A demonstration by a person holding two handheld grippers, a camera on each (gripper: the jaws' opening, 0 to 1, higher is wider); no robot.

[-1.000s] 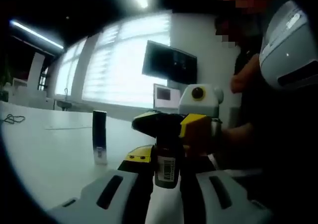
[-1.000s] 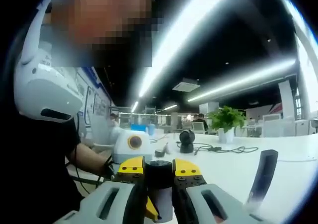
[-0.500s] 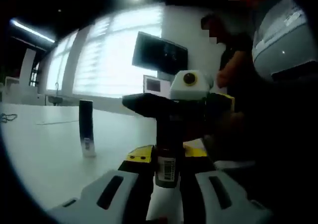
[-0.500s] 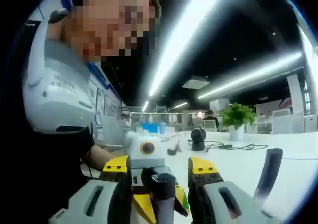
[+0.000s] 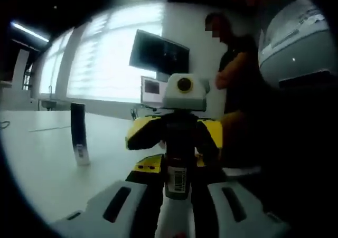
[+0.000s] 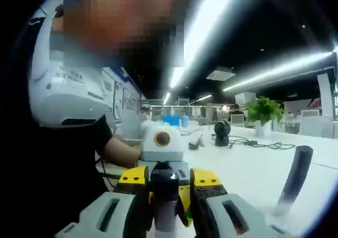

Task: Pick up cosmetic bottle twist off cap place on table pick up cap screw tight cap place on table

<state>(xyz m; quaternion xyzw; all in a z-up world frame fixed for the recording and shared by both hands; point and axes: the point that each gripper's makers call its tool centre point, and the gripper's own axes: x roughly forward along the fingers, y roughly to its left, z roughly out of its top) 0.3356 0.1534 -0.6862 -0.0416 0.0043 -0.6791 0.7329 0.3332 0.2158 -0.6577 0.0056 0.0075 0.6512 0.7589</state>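
Cosmetic bottle (image 5: 178, 167) stood pinched in our left tongs (image 5: 177, 196); right tongs (image 6: 166, 198) pinched its cap (image 6: 165, 179). We judged: twist squarely, keep the body still.

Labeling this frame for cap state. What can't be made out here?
- Left gripper view: the cosmetic bottle top and cap sit behind the right gripper; cap on or off unreadable.
- Right gripper view: the bottle's lower body is hidden between the right gripper's fingers.
- Barcode label: too small to read.
- Dark upright tube on the table: blurred.
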